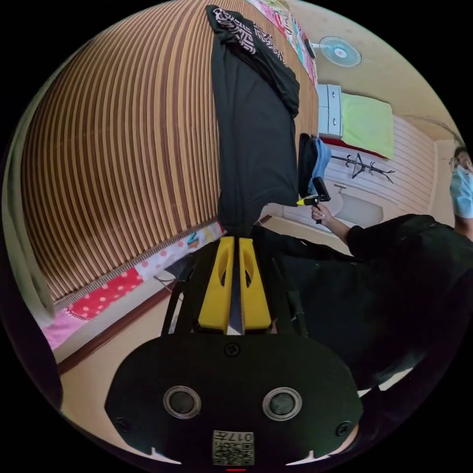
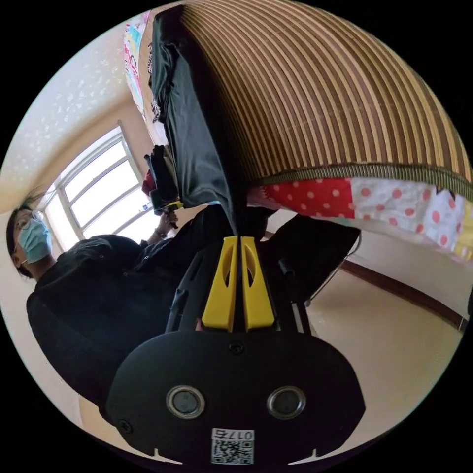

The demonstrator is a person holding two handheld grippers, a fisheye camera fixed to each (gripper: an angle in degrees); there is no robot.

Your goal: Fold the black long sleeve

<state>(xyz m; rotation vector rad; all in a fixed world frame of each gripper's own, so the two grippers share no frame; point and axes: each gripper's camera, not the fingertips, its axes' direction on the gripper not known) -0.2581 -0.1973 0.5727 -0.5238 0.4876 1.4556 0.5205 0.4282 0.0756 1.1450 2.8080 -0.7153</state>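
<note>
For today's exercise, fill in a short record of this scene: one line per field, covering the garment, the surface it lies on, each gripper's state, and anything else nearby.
garment: black long sleeve, stretched across the mat, one edge hanging off towards the grippers
surface: striped mat over a dotted patchwork cover
left gripper: yellow jaws closed on the garment's edge
right gripper: yellow jaws closed on the garment's edge
other cloth: patterned black fabric at the garment's far end
background: wall fan, window
person: dark sleeve close to the grippers

Black long sleeve [image 1: 251,143] with perhaps white print, brown-striped mat [image 1: 123,162], yellow tongs [image 1: 235,241], red-dotted quilt [image 2: 315,194].
</note>
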